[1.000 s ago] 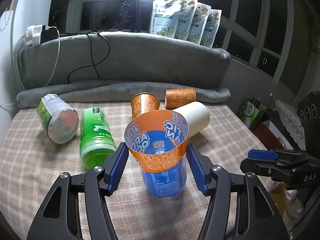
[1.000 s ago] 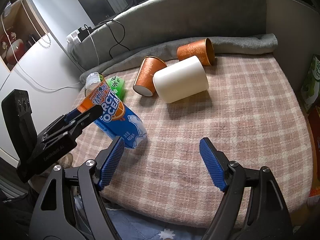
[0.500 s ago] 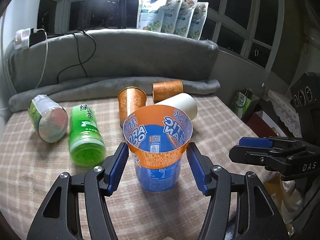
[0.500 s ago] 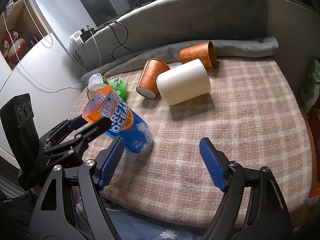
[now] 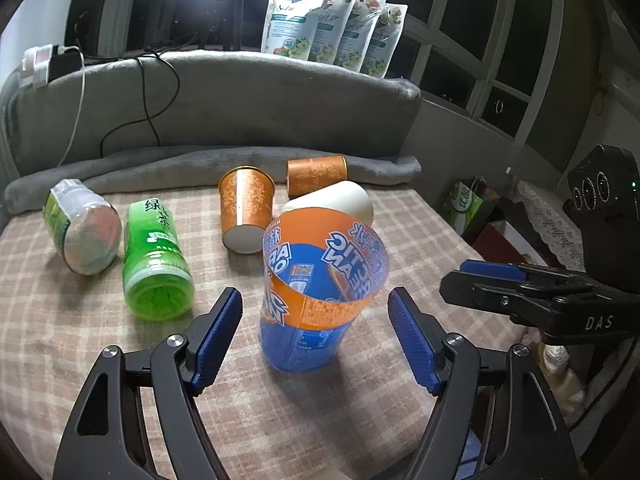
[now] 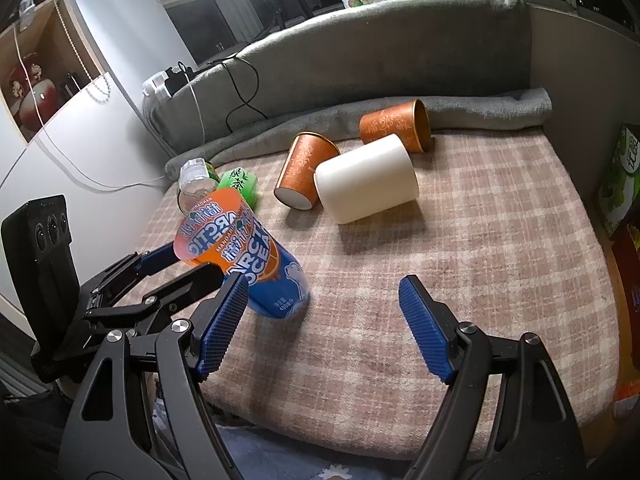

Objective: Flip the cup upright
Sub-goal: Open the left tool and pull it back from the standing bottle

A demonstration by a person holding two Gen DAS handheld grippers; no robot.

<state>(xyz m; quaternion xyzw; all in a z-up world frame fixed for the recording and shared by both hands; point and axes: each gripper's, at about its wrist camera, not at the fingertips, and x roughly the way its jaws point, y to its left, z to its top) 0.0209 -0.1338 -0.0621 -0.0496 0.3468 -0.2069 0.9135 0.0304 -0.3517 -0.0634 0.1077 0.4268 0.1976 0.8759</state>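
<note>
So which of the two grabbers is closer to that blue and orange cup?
The left gripper. Its open jaws flank the cup, which stands between them without touching. The right gripper hangs open off to the cup's right, over the blanket.

- home living room, night
- grey sofa backrest (image 5: 240, 100) behind plaid blanket (image 6: 500, 248)
- dark windows (image 5: 480, 40), charger cable (image 5: 76, 108), wall shelf (image 6: 44, 80)

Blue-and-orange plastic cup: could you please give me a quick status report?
Left gripper open, pads astride but clear of the blue-and-orange plastic cup. Cup mouth-up on the plaid blanket, leaning slightly. Right gripper open, empty. Nothing in the way.
</note>
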